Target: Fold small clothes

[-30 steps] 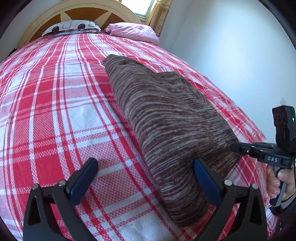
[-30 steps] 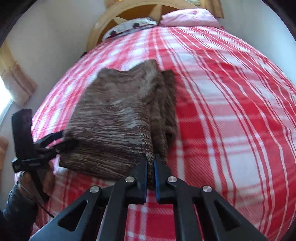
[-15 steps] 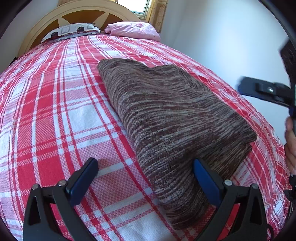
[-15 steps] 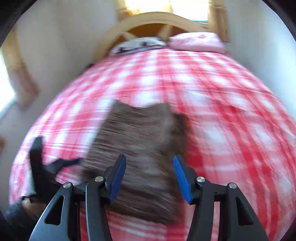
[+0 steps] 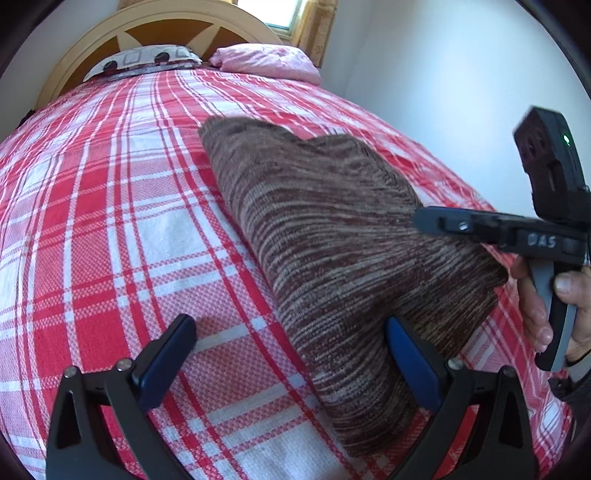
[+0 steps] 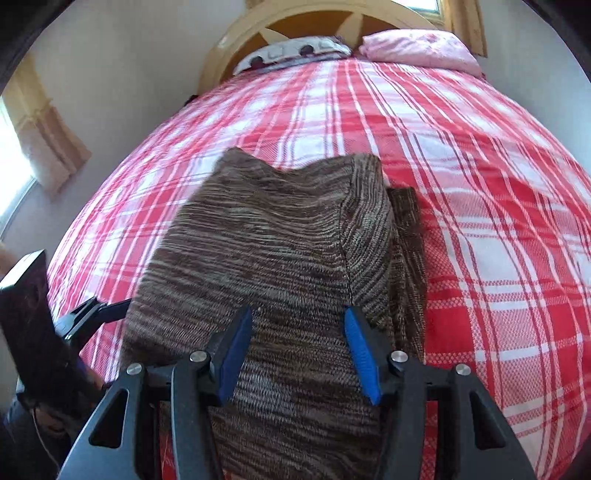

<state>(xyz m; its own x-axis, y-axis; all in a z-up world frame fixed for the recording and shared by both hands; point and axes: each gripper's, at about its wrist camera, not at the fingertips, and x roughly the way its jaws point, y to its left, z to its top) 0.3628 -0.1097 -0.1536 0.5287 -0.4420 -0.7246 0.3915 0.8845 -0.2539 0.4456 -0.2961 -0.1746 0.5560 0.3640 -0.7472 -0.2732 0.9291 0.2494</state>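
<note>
Fingers of both grippers stand apart, gripping nothing, above folded brown sweater on plaid bed.

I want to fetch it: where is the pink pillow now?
The pink pillow lies at the head of the bed, on the right in both wrist views, beside the patterned pillow and under the window.

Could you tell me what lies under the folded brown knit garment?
The brown knit garment lies on the red plaid bedspread. Whatever is folded inside it is covered.
</note>
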